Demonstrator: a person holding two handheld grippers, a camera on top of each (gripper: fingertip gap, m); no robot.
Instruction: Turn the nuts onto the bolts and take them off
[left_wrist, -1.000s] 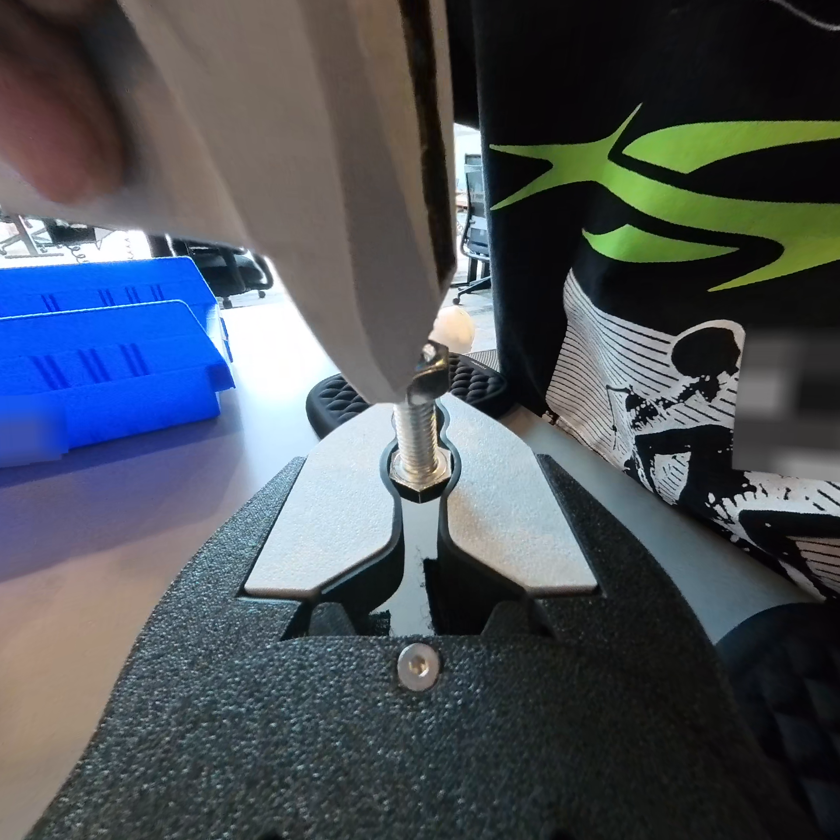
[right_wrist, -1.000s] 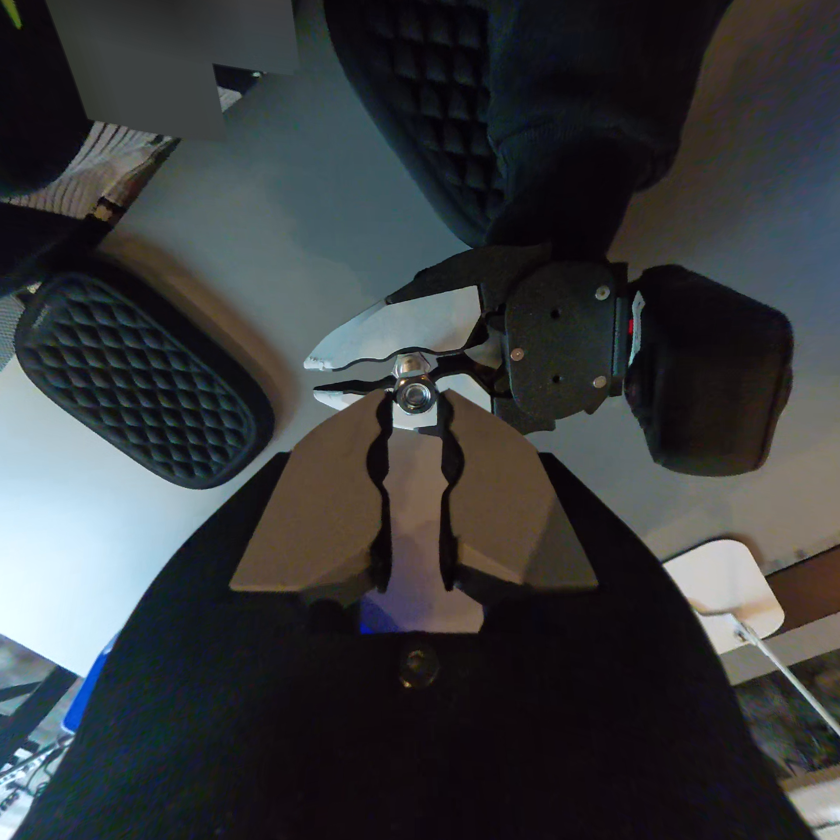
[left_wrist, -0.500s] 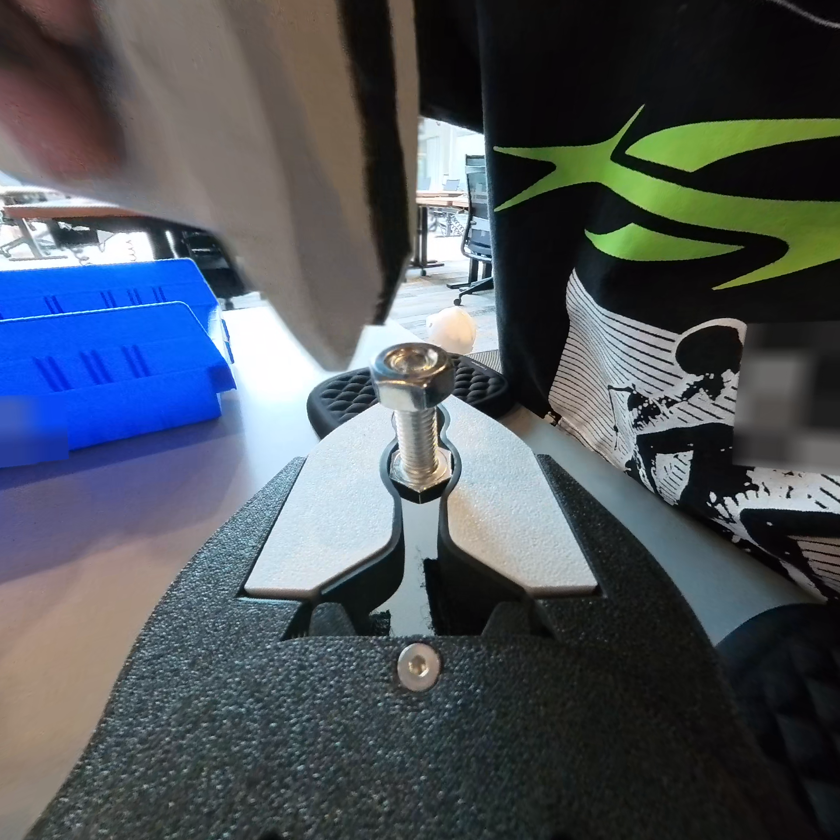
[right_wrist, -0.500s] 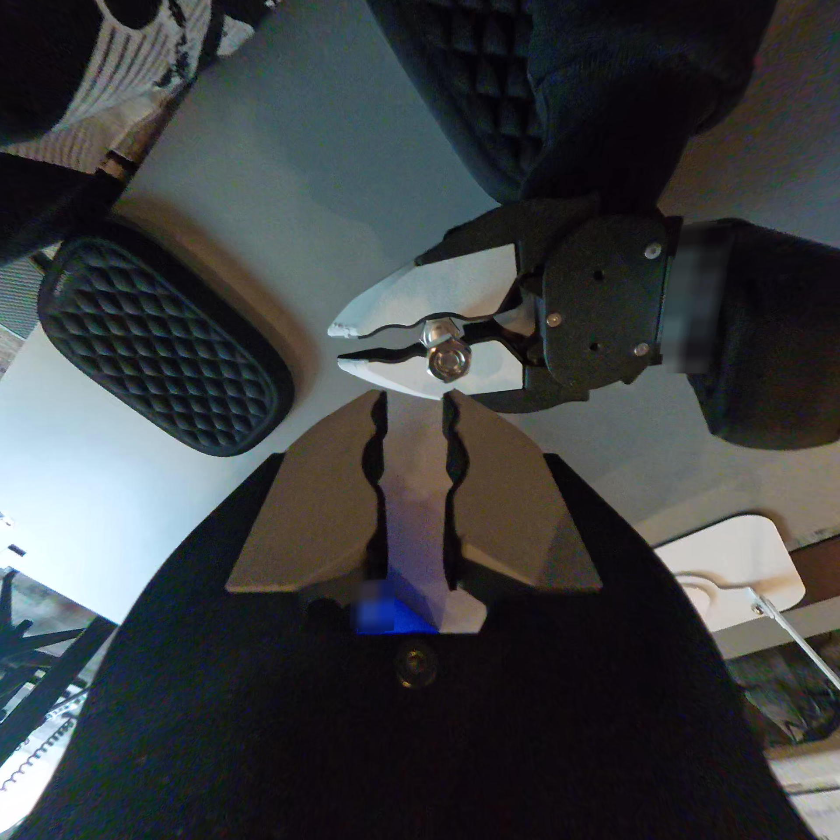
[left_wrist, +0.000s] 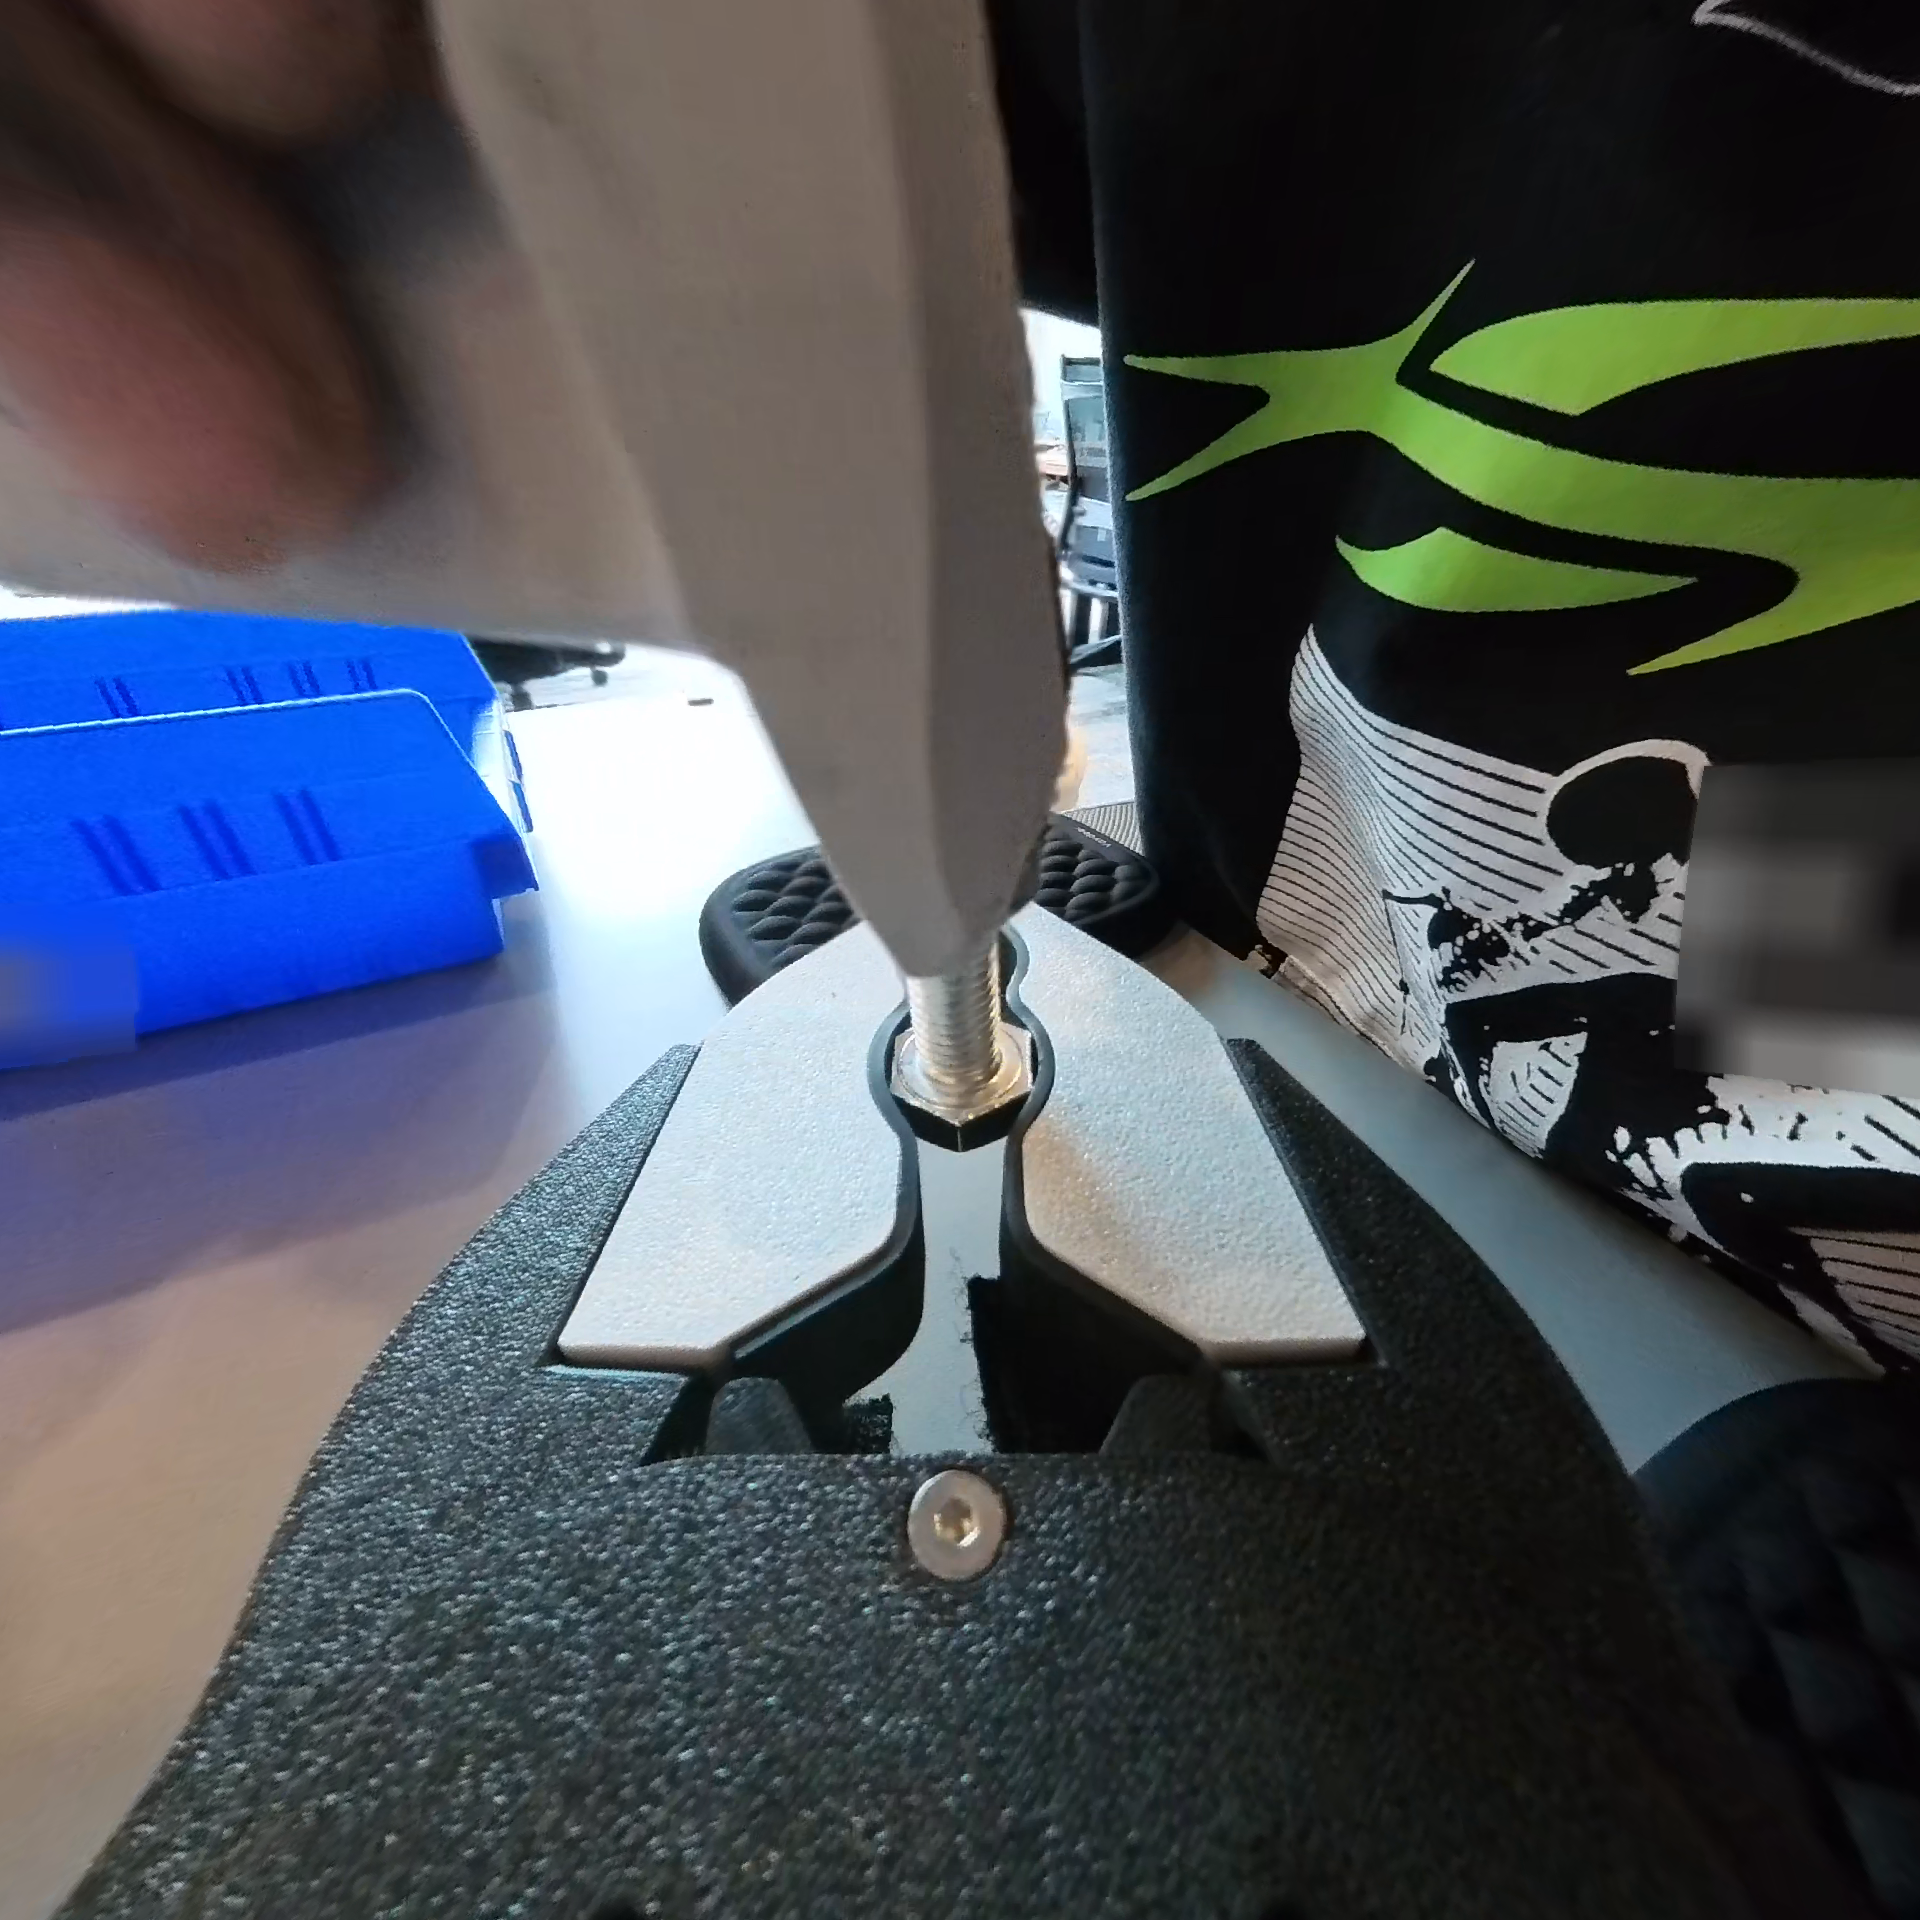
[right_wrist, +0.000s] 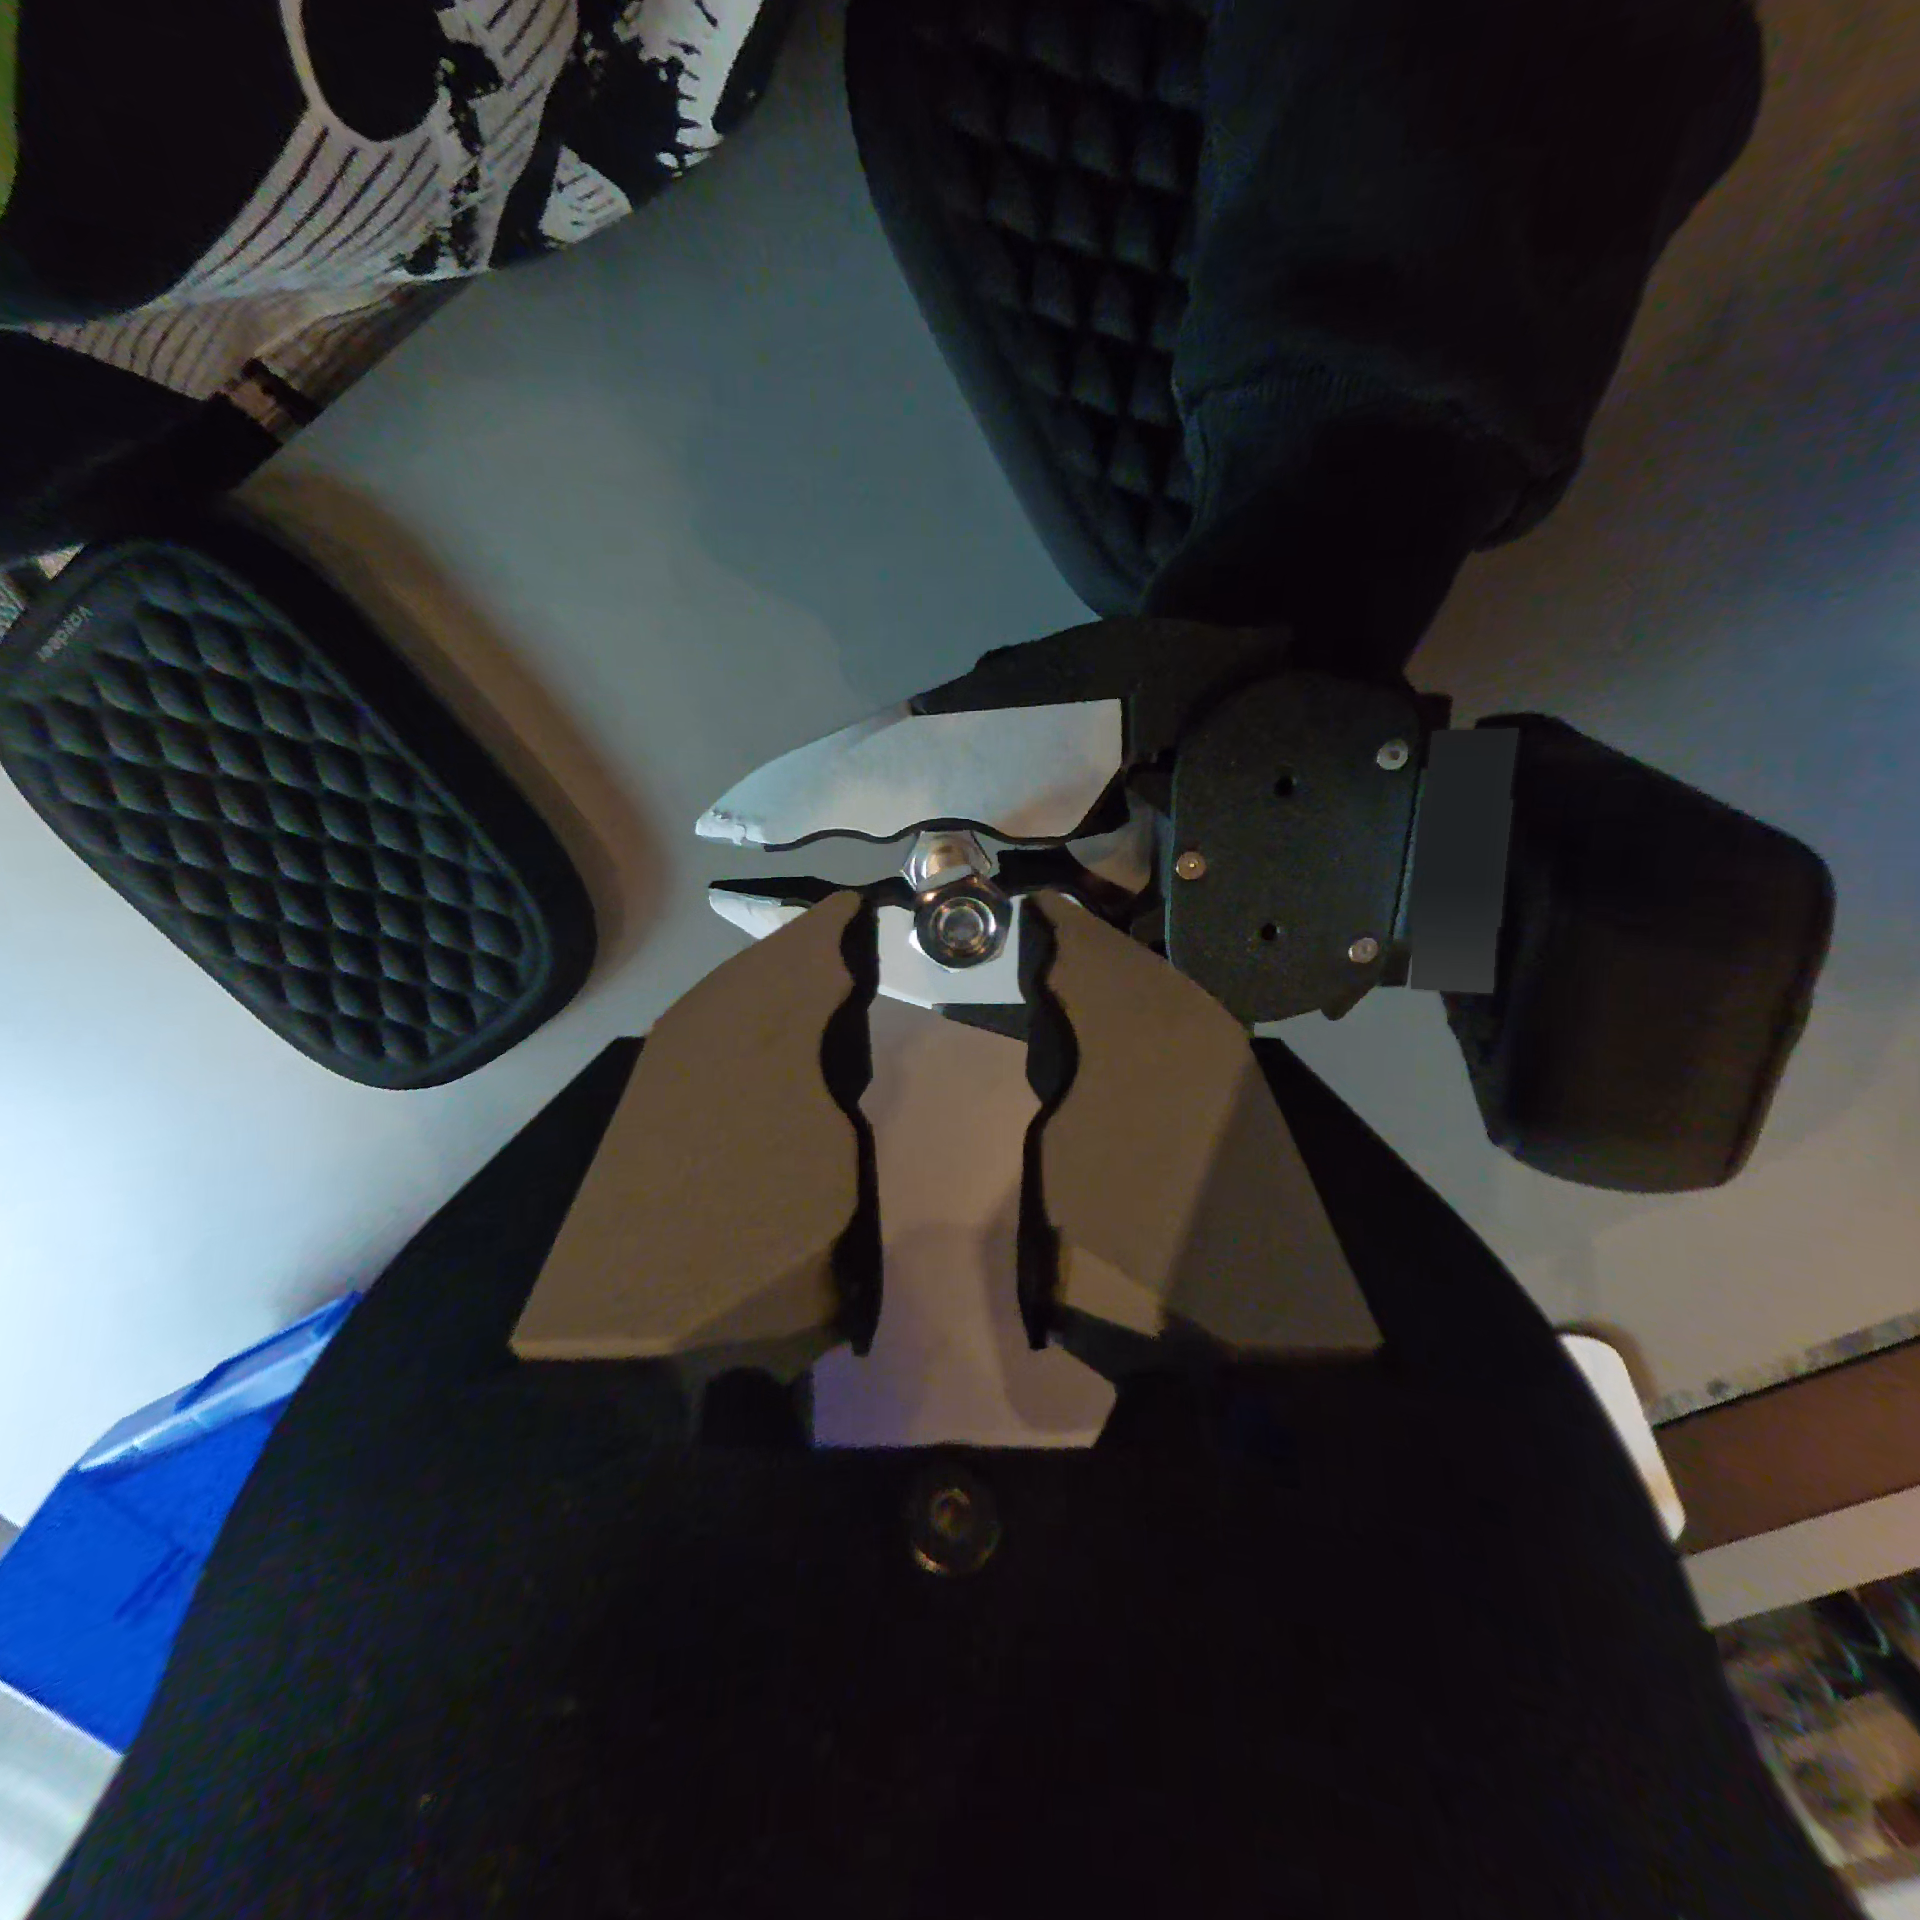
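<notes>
1. Two tools meet mid-frame: the left tool (left_wrist: 961, 1049) is clamped on the nut (left_wrist: 961, 1096), bolt (left_wrist: 951, 1023) upright.
2. The right tool (right_wrist: 945, 920), prongs apart, straddles the bolt head from above, along its long axis.

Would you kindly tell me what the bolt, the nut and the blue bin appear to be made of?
The bolt looks like bright plated steel: silvery, with shiny threads. The nut seems the same metal, with glinting hex edges. The blue bin looks like moulded plastic: uniform colour, smooth matte walls, pressed ribs.
</notes>
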